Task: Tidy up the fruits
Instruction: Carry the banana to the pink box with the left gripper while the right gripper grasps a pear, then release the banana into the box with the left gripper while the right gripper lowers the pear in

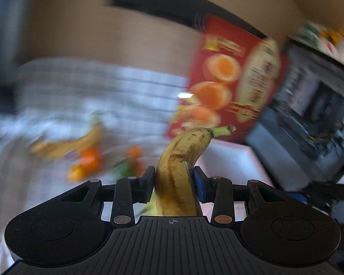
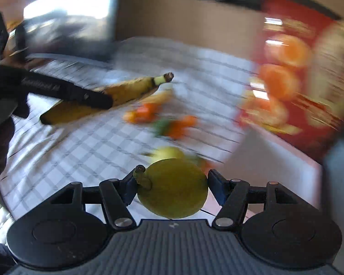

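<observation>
My left gripper (image 1: 174, 178) is shut on a spotted yellow banana (image 1: 181, 167), held upright with its green stem at the top right, above the checked cloth. In the right wrist view that banana (image 2: 126, 91) shows in the left gripper (image 2: 98, 99). My right gripper (image 2: 170, 186) is shut on a green-yellow round fruit (image 2: 172, 190) with a short stem. Blurred on the cloth lie another banana (image 1: 68, 144), small orange fruits (image 1: 87, 162) (image 2: 144, 114) with green leaves, and a yellow-green fruit (image 2: 167, 153).
A white and grey checked cloth (image 2: 80, 149) covers the table. A red box (image 1: 231, 80) (image 2: 305, 73) printed with orange fruit stands at the right. A dark screen (image 1: 309, 123) stands further right, with a white surface (image 1: 229, 160) in front of it. Both views are motion-blurred.
</observation>
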`<state>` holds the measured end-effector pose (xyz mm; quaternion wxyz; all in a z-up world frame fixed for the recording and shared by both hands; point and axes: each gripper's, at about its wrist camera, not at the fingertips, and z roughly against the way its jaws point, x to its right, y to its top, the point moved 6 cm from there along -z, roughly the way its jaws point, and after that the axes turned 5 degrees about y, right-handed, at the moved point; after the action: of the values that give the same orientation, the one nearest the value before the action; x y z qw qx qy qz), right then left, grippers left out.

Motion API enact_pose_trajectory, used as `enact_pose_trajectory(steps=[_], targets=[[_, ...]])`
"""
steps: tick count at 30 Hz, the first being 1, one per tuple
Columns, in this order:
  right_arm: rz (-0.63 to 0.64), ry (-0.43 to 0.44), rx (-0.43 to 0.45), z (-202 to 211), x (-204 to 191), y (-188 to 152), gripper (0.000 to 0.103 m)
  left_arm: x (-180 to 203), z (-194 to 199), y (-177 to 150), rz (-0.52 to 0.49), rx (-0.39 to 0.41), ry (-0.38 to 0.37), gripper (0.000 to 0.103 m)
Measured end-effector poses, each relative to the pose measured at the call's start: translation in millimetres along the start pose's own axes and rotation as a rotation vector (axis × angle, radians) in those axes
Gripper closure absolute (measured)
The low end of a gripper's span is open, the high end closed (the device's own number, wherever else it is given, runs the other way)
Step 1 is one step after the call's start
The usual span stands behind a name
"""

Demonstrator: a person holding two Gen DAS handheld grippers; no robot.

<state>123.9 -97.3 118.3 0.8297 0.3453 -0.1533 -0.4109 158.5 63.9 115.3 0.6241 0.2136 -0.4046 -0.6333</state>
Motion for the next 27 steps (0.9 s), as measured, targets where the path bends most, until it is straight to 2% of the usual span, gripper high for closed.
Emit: enact_pose_trajectory(steps=[4,6,9,12,15,18,21,24,26,27], targets=[[-0.126,-0.122,0.029,37,54,-30,0.039,63,-63,12,-0.067,-0.093,-0.032,0.062],[-0.195,-0.15,0.04,47,78,-46,0.039,91,-95,8,-0.109,-0.151,-0.006,0.062],[-0.296,-0.168,0.056,59,108,-71,0.039,119,-141,-2,-0.175,-0.227,0.099,0.062],[-0.355,-0.167,0.061,63,127,-91,0.039,139,-174,-15,-0.277,-0.241,0.23,0.062],[-0.39,-0.144,0.063,62,141,-107,0.039,149,-199,-30,-0.388,-0.247,0.353,0.062],[-0.408,-0.12,0.062,57,149,-114,0.039,143,-216,-44,-0.436,-0.312,0.439,0.062],[-0.424,-0.104,0.063,54,156,-122,0.039,133,-219,-51,-0.431,-0.341,0.502,0.062],[-0.441,-0.089,0.059,51,162,-126,0.039,127,-219,-51,-0.42,-0.318,0.561,0.062],[-0.447,-0.078,0.05,47,165,-129,0.039,125,-218,-50,-0.384,-0.313,0.56,0.062],[-0.449,-0.074,0.046,45,166,-130,0.039,124,-216,-49,-0.354,-0.319,0.536,0.062]])
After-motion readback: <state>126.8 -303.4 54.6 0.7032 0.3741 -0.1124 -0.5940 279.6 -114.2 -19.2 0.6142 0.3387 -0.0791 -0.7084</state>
